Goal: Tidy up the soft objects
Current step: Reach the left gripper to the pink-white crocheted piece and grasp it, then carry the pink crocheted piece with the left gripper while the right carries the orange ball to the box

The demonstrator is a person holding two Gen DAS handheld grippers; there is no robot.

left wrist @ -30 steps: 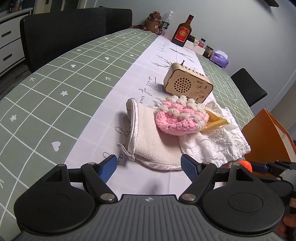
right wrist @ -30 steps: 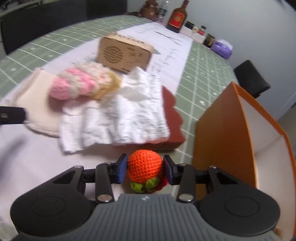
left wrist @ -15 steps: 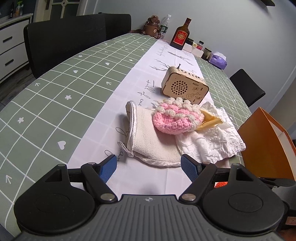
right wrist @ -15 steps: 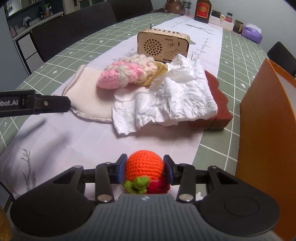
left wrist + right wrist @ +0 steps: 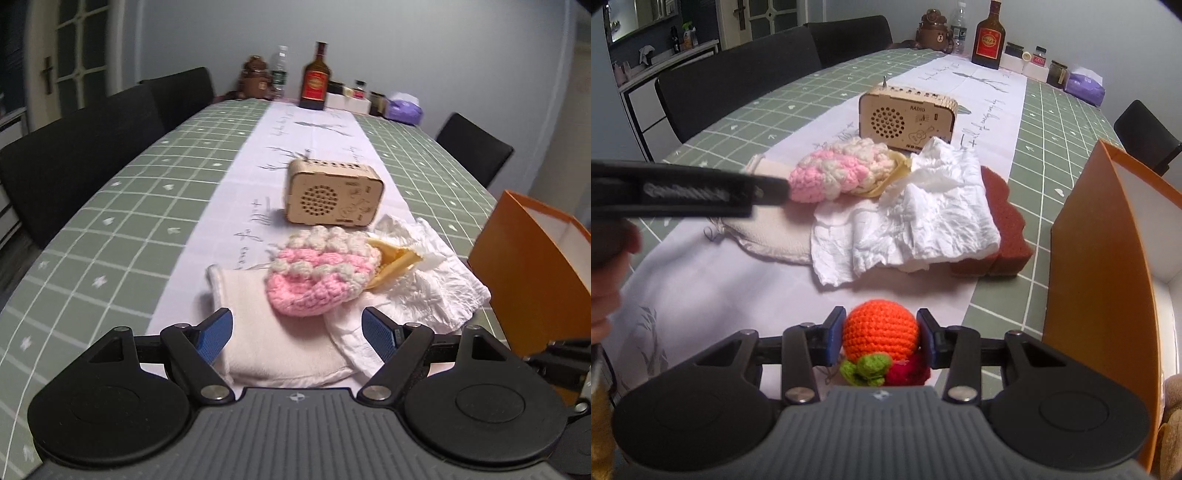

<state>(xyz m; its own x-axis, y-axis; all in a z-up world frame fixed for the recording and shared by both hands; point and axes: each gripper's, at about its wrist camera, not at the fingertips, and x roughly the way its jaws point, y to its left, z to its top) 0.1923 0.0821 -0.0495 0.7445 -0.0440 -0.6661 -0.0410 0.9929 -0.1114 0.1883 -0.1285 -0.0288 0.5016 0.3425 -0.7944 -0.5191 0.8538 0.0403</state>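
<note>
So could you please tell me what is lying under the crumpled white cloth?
A reddish-brown sponge sticks out under the white cloth on its right; the beige cloth meets its left edge. The rest beneath is covered.

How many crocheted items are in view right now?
2. An orange crocheted ball is clamped in the right gripper; a pink-and-cream crocheted piece lies on the cream cloth beside the wooden radio. Others could be hidden inside the orange box.

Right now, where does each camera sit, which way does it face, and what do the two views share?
Left wrist: on the left gripper, jaws open, facing down the table over the pink crochet piece.
Right wrist: on the right gripper, shut on the orange crochet ball; left gripper and a hand visible.
Shared: wooden radio, white cloth, orange box.
</note>
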